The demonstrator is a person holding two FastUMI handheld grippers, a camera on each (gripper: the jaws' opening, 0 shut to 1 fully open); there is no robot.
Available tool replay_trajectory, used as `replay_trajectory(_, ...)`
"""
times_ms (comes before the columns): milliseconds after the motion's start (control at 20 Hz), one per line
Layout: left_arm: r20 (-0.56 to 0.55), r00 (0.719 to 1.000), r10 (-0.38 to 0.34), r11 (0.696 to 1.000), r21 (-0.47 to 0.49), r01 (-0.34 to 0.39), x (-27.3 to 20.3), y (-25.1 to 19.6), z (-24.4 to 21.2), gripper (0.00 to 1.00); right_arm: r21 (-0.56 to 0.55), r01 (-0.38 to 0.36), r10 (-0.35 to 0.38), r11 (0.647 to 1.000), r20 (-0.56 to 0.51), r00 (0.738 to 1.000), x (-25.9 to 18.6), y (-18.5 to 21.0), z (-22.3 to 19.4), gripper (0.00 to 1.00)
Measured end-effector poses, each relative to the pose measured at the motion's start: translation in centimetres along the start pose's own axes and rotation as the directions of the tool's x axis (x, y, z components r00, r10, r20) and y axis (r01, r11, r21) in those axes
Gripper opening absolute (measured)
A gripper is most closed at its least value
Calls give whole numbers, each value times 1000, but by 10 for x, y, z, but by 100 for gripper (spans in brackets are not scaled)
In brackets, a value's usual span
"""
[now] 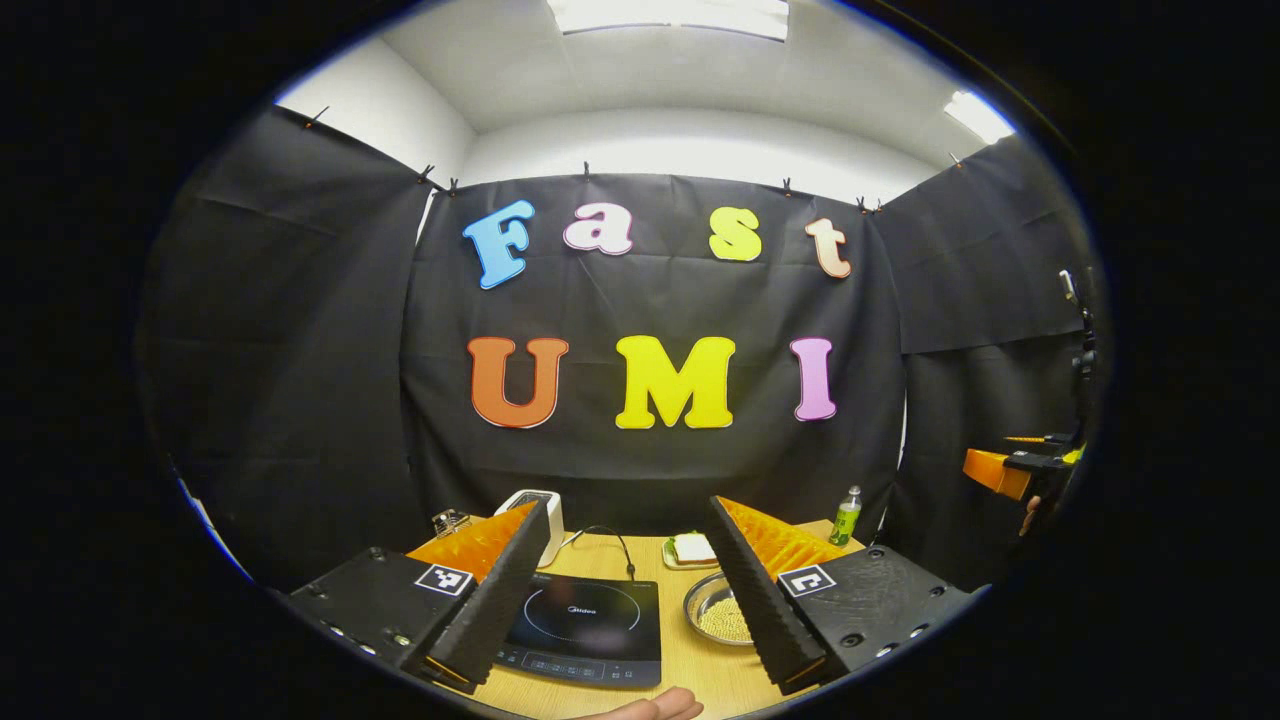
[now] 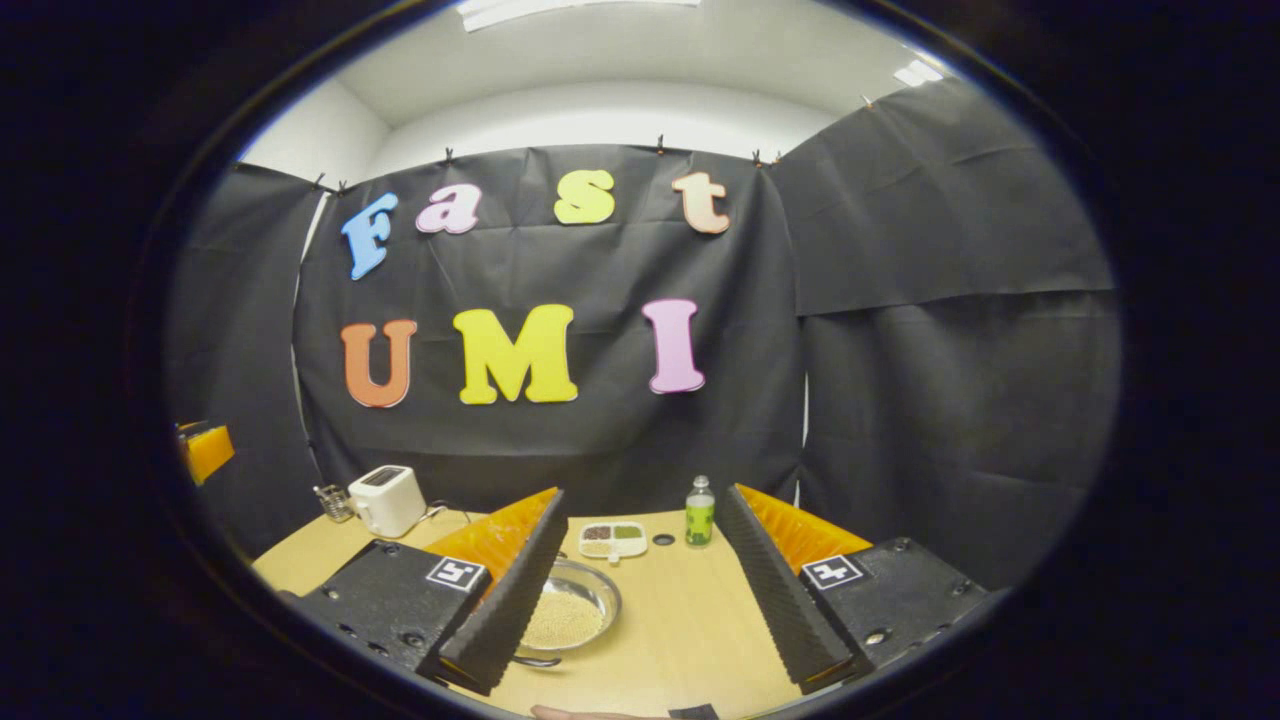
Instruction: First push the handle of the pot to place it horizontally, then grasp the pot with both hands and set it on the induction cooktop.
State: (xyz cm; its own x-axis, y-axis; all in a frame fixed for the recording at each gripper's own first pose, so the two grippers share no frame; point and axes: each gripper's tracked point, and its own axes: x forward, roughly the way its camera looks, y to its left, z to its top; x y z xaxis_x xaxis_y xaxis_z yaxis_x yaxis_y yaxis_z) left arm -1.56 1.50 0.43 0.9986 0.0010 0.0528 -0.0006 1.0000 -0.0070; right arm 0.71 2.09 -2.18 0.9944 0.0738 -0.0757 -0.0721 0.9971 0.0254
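Observation:
The pot (image 1: 712, 612) is a shallow metal pan of pale grains, standing on the wooden table (image 1: 700, 668) just right of the black induction cooktop (image 1: 585, 625). My left gripper (image 1: 628, 508) hovers open above the near table edge. The cooktop lies between its fingers, and its right finger hides part of the pot. In the right gripper view the pot (image 2: 572, 610) sits low left, half behind the left finger, with a dark handle (image 2: 535, 661) at its near rim. My right gripper (image 2: 642, 495) is open over bare table (image 2: 680, 620).
A white toaster (image 1: 540, 505) and a plate of food (image 1: 690, 549) stand behind the cooktop. At the back are a green bottle (image 2: 700, 511), a divided dish (image 2: 613, 538) and a utensil holder (image 2: 333, 502). A hand (image 1: 650, 708) shows at the bottom edge.

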Motion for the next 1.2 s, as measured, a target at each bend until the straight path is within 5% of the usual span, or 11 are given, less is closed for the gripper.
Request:
replay_trajectory(400,-18,1000,7,1000,18,-7,1,11,-21,95,-35,-67,62,997,-121,991,22,46,-42,72)
replay_trajectory(500,-15,1000,20,1000,21,-20,-2,17,-24,95,-45,-74,66,996,-157,985,30,56,-57,60)
replay_trajectory(650,-14,1000,25,999,20,-25,-5,25,-29,95,-49,-105,92,993,-216,972,41,80,-81,27)
replay_trajectory(700,-13,1000,29,999,20,-29,-8,28,-30,95,-43,-127,113,991,-251,961,44,88,-91,28)
replay_trajectory(800,-5,999,35,999,20,-35,-14,34,-31,95,-11,-157,146,987,-322,935,52,110,-113,10)
replay_trajectory(950,11,999,44,999,20,-44,-23,44,-33,95,-7,-204,184,979,-406,895,60,138,-145,4)
replay_trajectory(1200,24,997,68,998,16,-68,-37,62,-40,95,40,-239,215,970,-600,770,77,177,-222,4)
